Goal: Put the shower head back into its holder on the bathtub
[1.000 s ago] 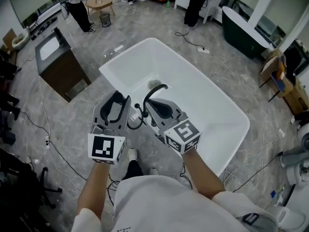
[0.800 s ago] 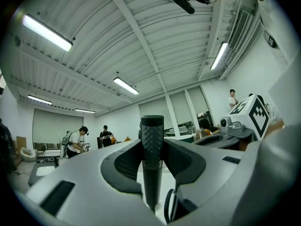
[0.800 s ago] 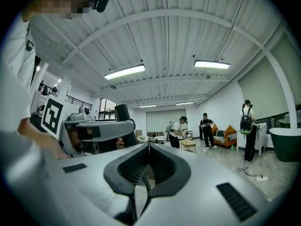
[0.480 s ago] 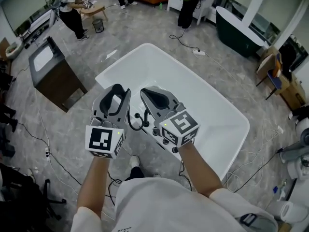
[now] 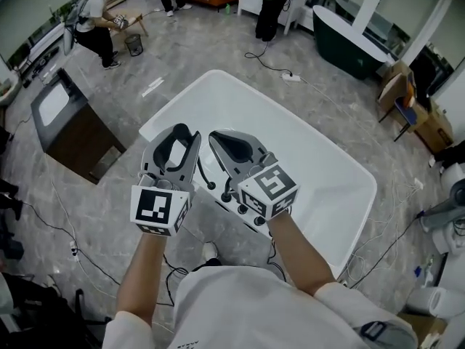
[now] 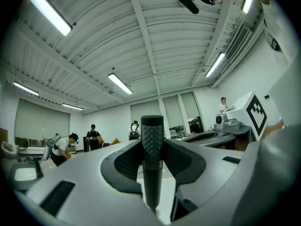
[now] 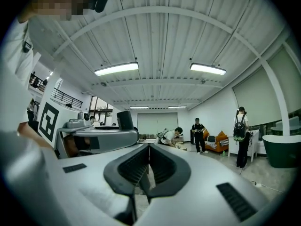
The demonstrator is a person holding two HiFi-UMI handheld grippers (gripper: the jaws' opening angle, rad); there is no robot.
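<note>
As right fingers [image 7: 133, 167] meet, left fingers [image 6: 125, 163] grip showerhead [image 6: 152, 147].

Left tongs [image 5: 180, 129] and right tongs [image 5: 222, 135] lifted higher.

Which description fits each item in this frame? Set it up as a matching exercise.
Items:
1 left gripper
2 right gripper
3 bathtub
4 cabinet

Descriptions:
A white, beneath both grippers
B jaws drawn together
C dark brown, at the head view's left
D clamped on the dark shower head handle

Pairs: 1-D, 2-B, 3-A, 4-C
</note>
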